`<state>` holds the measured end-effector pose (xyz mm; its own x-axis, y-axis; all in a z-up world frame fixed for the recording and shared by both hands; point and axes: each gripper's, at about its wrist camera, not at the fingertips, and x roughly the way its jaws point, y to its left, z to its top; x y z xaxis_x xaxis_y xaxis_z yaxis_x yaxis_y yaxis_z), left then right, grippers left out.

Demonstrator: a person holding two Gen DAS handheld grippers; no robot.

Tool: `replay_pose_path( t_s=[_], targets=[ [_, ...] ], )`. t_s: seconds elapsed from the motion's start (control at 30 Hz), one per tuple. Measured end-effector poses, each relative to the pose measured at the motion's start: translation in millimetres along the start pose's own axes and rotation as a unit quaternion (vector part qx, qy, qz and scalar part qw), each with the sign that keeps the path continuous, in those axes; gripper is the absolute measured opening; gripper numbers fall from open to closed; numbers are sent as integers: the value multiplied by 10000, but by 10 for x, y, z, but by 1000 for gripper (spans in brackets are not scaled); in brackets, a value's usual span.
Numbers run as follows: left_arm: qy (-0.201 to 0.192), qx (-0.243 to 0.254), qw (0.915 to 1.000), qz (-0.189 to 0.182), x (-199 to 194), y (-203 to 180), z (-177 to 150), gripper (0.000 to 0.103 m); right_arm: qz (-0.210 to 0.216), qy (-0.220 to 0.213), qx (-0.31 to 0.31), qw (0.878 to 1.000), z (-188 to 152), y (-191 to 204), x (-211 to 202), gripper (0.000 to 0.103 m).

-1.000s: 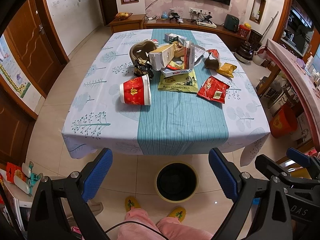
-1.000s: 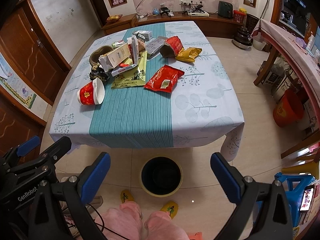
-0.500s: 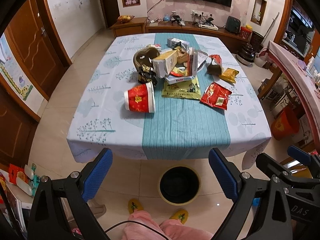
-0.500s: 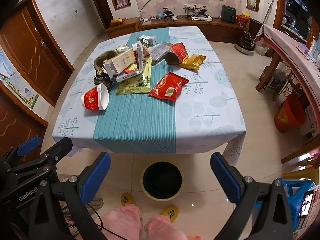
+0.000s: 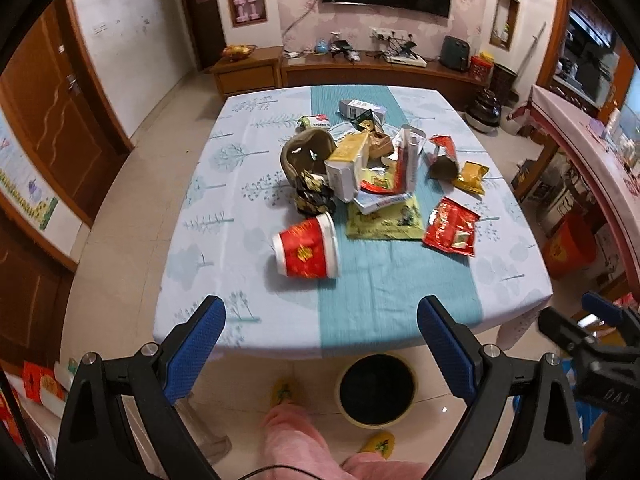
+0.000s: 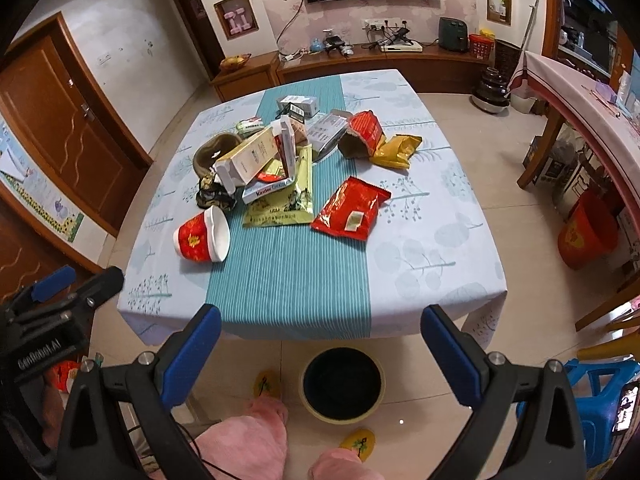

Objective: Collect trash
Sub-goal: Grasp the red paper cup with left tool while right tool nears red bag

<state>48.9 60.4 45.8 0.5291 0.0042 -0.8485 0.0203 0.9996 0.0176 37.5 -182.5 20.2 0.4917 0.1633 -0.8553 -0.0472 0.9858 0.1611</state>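
Trash lies heaped on the table (image 5: pixel 240 280) (image 6: pixel 440 264): a tipped red paper cup (image 5: pixel 307 252) (image 6: pixel 202 237), a red snack bag (image 5: pixel 451 227) (image 6: pixel 351 213), a green-yellow wrapper (image 5: pixel 385 221) (image 6: pixel 282 208), boxes (image 5: pixel 347 166) (image 6: pixel 248 160), a yellow bag (image 5: pixel 472 178) (image 6: pixel 396 150). On the floor in front of the table stands a black bin with a yellow rim (image 5: pixel 377 389) (image 6: pixel 342 385). My left gripper (image 5: pixel 322 342) is open and empty, short of the table's near edge. The right gripper (image 6: pixel 320 350) is likewise open and empty, above the bin.
A person's pink trouser legs (image 5: pixel 296 444) and yellow slippers (image 6: pixel 358 442) show below. Wooden doors (image 5: pixel 60 120) stand left, a TV cabinet (image 5: pixel 360 68) at the back. A side table (image 6: pixel 580 112), an orange bucket (image 6: pixel 586 228) and a blue stool (image 6: pixel 600 396) are on the right.
Both grippers have moved forward and closer to the table; the trash pile looks larger and lower in view. Both stayed open and empty.
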Motion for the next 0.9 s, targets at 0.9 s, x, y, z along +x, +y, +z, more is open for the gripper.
replay_pose_path(
  t_s=[0.9],
  targets=[
    [2092, 2310, 9343, -1734, 2388, 330, 825, 94, -944, 778, 2712, 9547, 254, -123, 1274, 86]
  ],
)
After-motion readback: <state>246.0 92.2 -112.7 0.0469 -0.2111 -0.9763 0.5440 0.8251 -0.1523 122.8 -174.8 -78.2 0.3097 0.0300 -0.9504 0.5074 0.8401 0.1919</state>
